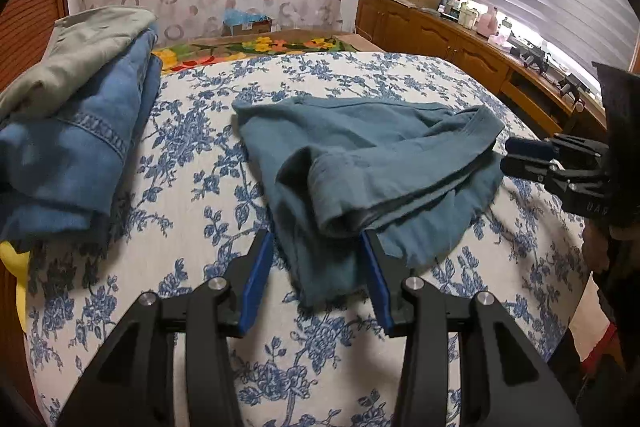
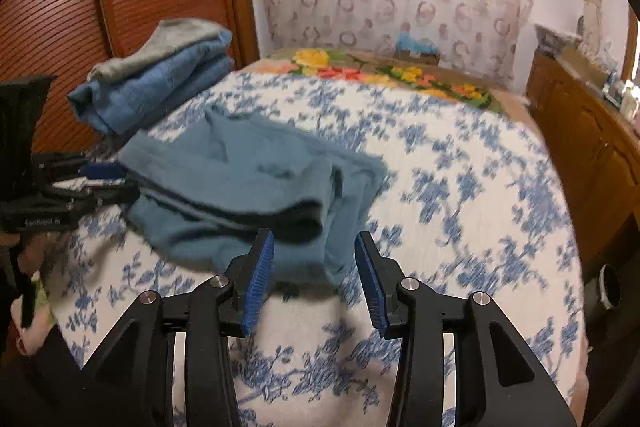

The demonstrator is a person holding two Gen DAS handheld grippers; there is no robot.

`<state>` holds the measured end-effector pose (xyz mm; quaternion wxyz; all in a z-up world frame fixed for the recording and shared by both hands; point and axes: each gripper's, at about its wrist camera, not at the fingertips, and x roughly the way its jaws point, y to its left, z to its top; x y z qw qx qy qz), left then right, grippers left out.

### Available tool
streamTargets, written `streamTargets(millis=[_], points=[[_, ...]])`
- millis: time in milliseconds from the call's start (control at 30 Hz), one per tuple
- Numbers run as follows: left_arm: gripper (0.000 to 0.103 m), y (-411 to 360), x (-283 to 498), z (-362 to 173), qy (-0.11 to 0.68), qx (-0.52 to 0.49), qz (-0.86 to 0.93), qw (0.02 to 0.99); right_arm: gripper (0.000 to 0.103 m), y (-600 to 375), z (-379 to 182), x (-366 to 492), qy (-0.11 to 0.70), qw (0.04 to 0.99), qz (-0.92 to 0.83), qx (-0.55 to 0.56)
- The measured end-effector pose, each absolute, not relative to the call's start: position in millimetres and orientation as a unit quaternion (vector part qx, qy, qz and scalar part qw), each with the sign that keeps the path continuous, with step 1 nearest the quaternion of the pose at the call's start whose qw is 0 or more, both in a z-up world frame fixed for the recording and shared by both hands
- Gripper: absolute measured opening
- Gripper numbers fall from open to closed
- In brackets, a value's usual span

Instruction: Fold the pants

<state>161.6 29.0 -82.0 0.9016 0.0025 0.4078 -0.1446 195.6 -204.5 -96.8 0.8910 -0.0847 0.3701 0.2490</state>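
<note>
The teal pants (image 1: 360,163) lie loosely doubled mid-bed; left gripper (image 1: 318,255) and right gripper (image 2: 314,259) both stand parted, gripping nothing. Unpinned, the bulging upper layer could slump open, spoiling the fold

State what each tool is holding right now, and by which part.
Nothing is held. The left tool and right tool both stand open, pads clear of the teal pants lying folded on the bed.

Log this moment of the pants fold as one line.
teal pants: folded on floral bedspread | left gripper: open, cloth between | right gripper: open | folded jeans stack: aside
</note>
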Motion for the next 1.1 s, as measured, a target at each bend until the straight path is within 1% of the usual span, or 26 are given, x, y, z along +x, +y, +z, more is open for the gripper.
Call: streamTargets(millis=[433,667,800,933,1000,1033,1100], points=[[0.043,23,180,-86,0.426,0.027,-0.132,0.895,0.042,-195,-112,215,0.399,0.88,0.234,-0.111],[0.043,16,199,-76,0.42,0.031,-0.136,0.897,0.042,-180,-104,235,0.399,0.876,0.231,-0.14],[0.043,15,217,-72,0.42,0.022,-0.142,0.896,0.042,-174,-101,255,0.397,0.878,0.231,-0.134],[0.043,13,233,-73,0.426,0.02,-0.137,0.894,0.042,-171,-100,275,0.404,0.871,0.262,-0.1],[0.043,12,237,-75,0.428,0.023,-0.134,0.893,0.039,-171,-102,282,0.405,0.871,0.262,-0.094],[0.043,12,239,-75,0.428,0.024,-0.134,0.893,0.034,-171,-103,284,0.406,0.87,0.263,-0.092],[0.043,11,240,-76,0.428,0.025,-0.132,0.894,0.028,-174,-106,287,0.405,0.87,0.267,-0.084]])
